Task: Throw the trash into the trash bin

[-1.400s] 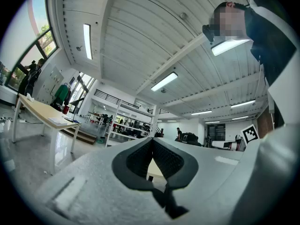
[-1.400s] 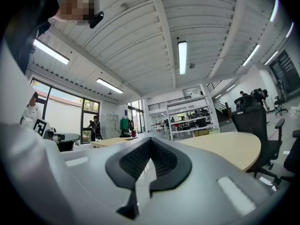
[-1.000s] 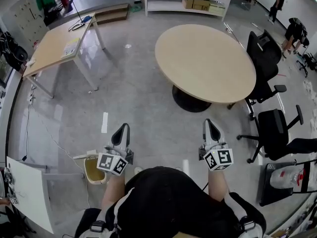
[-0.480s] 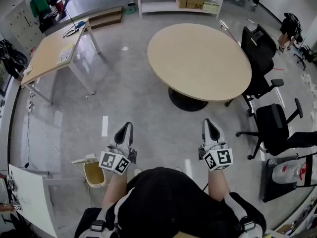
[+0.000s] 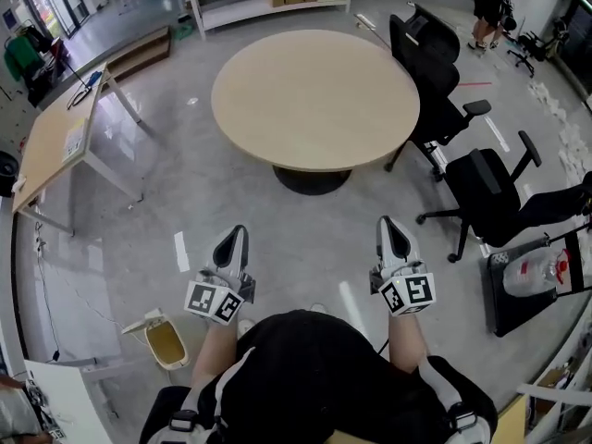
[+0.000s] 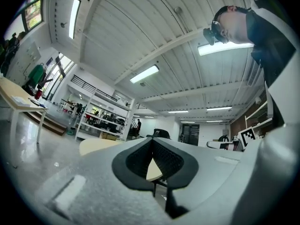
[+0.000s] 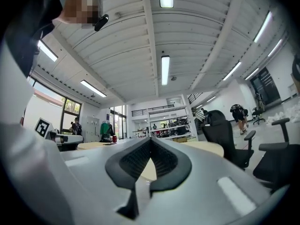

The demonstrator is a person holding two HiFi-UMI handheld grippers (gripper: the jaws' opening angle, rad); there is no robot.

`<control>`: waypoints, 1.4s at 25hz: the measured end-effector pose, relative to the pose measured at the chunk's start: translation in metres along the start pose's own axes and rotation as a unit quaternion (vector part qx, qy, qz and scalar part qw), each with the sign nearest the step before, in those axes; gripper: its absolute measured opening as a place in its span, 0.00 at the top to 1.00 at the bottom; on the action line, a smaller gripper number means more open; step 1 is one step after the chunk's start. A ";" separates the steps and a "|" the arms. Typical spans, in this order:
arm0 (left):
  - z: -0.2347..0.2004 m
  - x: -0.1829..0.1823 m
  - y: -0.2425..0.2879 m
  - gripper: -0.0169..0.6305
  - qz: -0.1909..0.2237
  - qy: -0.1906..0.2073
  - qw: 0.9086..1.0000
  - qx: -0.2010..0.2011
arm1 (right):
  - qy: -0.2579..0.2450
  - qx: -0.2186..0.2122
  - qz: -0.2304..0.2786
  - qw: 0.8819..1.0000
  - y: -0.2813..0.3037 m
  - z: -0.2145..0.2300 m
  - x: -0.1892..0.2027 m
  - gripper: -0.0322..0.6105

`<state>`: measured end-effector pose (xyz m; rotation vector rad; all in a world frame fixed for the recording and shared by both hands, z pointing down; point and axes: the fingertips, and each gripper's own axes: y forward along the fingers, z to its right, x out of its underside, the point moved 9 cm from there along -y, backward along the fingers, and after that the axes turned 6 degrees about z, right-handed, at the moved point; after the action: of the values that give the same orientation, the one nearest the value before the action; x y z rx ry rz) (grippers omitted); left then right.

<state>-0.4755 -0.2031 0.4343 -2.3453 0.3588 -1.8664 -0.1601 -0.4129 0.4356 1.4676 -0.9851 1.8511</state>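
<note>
**A.** What is the setting?

**B.** An open workroom with a grey polished floor (image 5: 277, 215). A round table (image 5: 314, 95) stands ahead, chairs (image 5: 490, 197) are at the right, and a long table (image 5: 51, 146) is at the left.

**A.** How do the two tools stand?

**B.** The left hand-held gripper (image 5: 235, 235) and the right hand-held gripper (image 5: 389, 224) are held out side by side and well apart, and both point toward the round table. Each one's own view shows its jaws clenched tip to tip, with nothing between them (left (image 6: 151, 140), right (image 7: 151, 138)).

**A.** Where are the trash and the bin?

**B.** The bin (image 5: 167, 342) sits on the floor low at the left, near the person's left leg and behind the left hand-held gripper. Its lid is tipped aside. No trash can be made out, either held or on the round table. A red-and-white bag (image 5: 527, 276) lies on a dark mat at the far right, but its nature cannot be told.

**A.** What step is this, and how is it done well?

**B.** It is probably the search for the trash, so the task has hardly begun.
- Find the piece first.
- Part the jaws of the nearer hand-held gripper before reaching.
- Close on the middle of the piece, so that it does not slip during the carry.
- Keep in mind that the bin lies behind and to the left, so a turn will be needed.
- Release from directly above the bin's mouth, which is small.
</note>
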 end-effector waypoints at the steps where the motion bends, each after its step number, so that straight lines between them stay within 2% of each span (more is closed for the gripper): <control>1: 0.008 0.005 0.008 0.97 -0.003 -0.003 1.000 0.010 | -0.006 0.008 0.000 1.000 -0.007 0.008 -0.002 0.94; 8: 0.056 0.034 0.056 0.97 -0.020 -0.028 0.997 0.075 | -0.021 0.078 -0.008 0.997 -0.068 0.058 -0.015 0.94; 12: 0.073 0.043 0.081 0.97 -0.043 -0.039 0.990 0.128 | -0.028 0.138 -0.001 0.990 -0.099 0.070 -0.022 0.94; 16: 0.082 0.047 0.105 0.97 -0.048 -0.048 0.983 0.173 | -0.034 0.193 0.019 0.980 -0.119 0.070 -0.030 0.94; 20: 0.090 0.053 0.132 0.97 -0.057 -0.061 0.972 0.221 | -0.043 0.245 0.027 0.968 -0.142 0.058 -0.038 0.94; 25: 0.109 0.058 0.159 0.97 -0.059 -0.071 0.953 0.289 | -0.061 0.313 0.033 0.947 -0.170 0.051 -0.050 0.94; 35: 0.125 0.069 0.183 0.97 -0.074 -0.092 0.923 0.366 | -0.088 0.402 0.049 0.910 -0.203 0.008 -0.062 0.94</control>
<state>-0.3591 -0.4036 0.4260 -2.0093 -0.4733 -1.4460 0.0212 -0.3044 0.4161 2.1012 -0.3495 2.3786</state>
